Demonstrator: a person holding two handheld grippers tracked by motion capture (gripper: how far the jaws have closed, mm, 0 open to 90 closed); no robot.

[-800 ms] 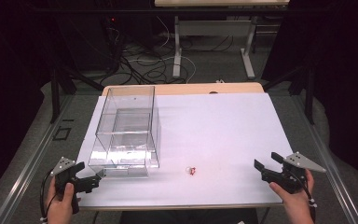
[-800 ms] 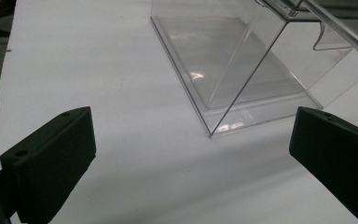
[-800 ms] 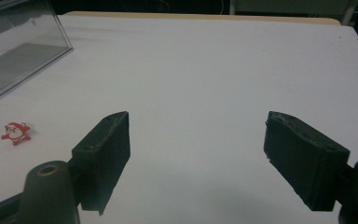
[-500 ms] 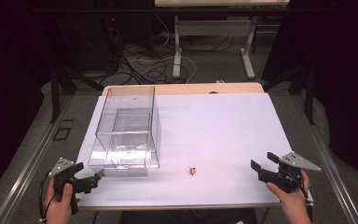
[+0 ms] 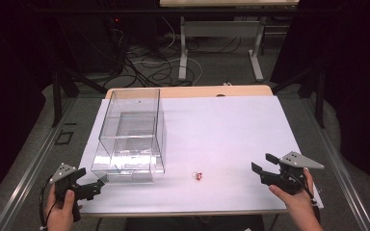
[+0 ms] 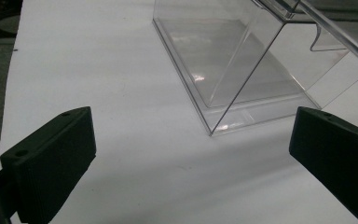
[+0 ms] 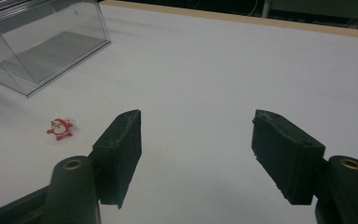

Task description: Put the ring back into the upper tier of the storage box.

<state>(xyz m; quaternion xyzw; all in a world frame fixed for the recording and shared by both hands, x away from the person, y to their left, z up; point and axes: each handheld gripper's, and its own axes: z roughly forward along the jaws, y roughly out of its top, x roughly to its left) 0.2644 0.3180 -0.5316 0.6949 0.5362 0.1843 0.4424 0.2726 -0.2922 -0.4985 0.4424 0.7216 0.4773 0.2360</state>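
I have a big white table [image 5: 231,134] in front of me. On its left side stands a clear plastic box [image 5: 132,137]. It is see-through, tall, with straight walls and a smaller clear part inside it. In the left gripper view its near corner [image 6: 212,133] sits on the table just ahead of my jaws. My left gripper [image 5: 98,186] is at the near left edge of the table, and its tips are just beside the near corner of the box, not touching it. Its jaws stand wide apart with nothing but bare table between them. My right gripper [image 5: 261,166] is at the near right side of the table, well apart from the box. Its jaws are partly apart too, with nothing between them, and they point toward the middle of the table. The smallest thing is a tiny red and white toy [image 5: 199,176]. In the right gripper view the toy [image 7: 60,129] looks like a little Santa figure lying flat. It lies on the table near the front edge, between my two grippers, just to the right of the box. It is off to the left of my right jaws, near but not touching.
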